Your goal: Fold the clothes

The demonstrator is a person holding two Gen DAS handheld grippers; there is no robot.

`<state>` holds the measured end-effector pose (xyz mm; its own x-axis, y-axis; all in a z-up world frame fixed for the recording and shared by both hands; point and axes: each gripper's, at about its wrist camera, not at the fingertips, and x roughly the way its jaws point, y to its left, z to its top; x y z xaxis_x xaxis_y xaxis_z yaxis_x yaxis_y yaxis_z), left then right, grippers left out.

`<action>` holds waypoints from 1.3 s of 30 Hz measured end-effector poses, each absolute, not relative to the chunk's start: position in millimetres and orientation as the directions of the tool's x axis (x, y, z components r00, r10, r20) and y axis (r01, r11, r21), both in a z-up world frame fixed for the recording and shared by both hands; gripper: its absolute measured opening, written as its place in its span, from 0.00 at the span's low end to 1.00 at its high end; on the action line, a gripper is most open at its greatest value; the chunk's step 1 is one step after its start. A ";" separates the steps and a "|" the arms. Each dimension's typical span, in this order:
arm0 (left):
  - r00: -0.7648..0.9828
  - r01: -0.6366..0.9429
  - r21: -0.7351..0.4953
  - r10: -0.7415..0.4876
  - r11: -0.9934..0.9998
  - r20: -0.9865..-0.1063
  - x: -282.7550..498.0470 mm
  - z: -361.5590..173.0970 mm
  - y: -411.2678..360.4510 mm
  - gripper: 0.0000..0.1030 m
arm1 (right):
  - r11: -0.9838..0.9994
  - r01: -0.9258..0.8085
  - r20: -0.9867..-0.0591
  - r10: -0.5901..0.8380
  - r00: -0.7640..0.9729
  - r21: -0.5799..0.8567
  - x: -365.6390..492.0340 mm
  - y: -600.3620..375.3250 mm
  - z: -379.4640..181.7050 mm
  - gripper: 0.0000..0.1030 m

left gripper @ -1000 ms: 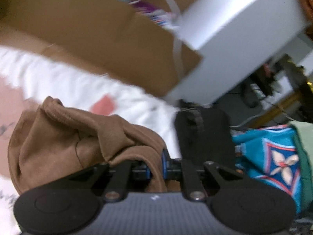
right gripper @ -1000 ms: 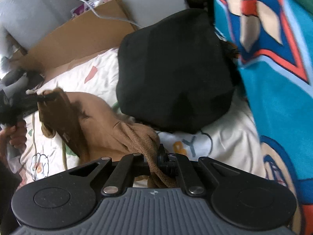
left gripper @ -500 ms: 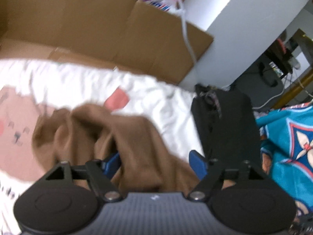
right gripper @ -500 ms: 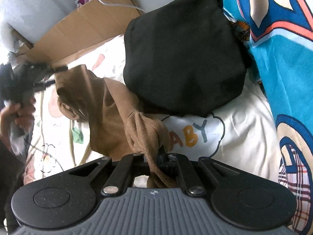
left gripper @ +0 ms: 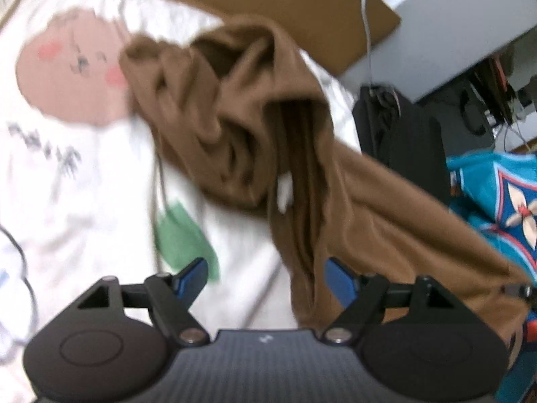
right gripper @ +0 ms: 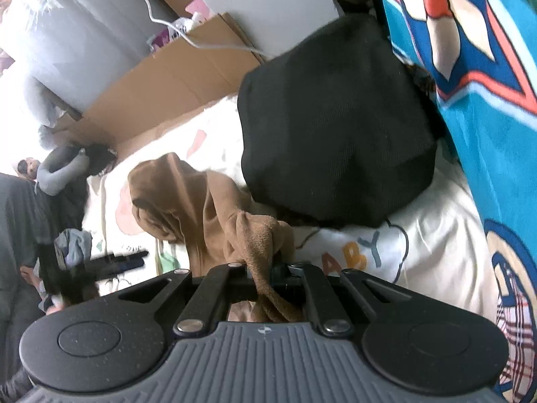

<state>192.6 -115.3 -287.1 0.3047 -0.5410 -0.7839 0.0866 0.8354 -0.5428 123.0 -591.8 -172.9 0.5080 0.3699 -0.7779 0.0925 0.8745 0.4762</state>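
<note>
A crumpled brown garment lies on the white printed bedsheet. One end stretches off to the right, up to my right gripper, which is shut on a bunched fold of it. My left gripper hangs open just above the sheet. A strip of the brown cloth runs down beside its right blue pad, and neither pad presses on it. The right wrist view shows the left gripper as a dark blur at the left, low over the sheet, with the garment's heap lying past it.
A black folded item lies on the sheet by a teal patterned blanket. Flattened cardboard lines the far edge, with a white cable across it. A grey neck pillow and clothes sit at the left.
The left gripper opened and let go of the brown garment, which dropped in a heap on the sheet. That gripper then moved down and nearer. The right gripper kept its hold.
</note>
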 end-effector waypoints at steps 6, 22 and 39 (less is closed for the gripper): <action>0.240 0.129 -0.557 -0.570 0.821 -0.785 174.7 -304.2 -138.3 0.65 | 0.873 0.123 -0.781 0.350 0.517 0.472 129.2 -597.0 -175.7 0.02; 0.123 0.049 -0.710 -0.710 0.703 -0.694 179.2 -346.3 -193.9 0.72 | 0.851 0.141 -0.764 0.366 0.531 0.505 125.7 -602.7 -179.1 0.03; 0.308 -0.184 -0.793 -0.733 0.580 -0.607 186.7 -328.0 -129.3 0.02 | 0.825 0.132 -0.746 0.413 0.522 0.549 119.0 -601.4 -178.9 0.03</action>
<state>186.7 -129.3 -328.0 0.3079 -0.7326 -0.6071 -0.1845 0.5800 -0.7934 119.0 -601.4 -178.9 0.5222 0.4134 -0.7459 0.1316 0.8251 0.5494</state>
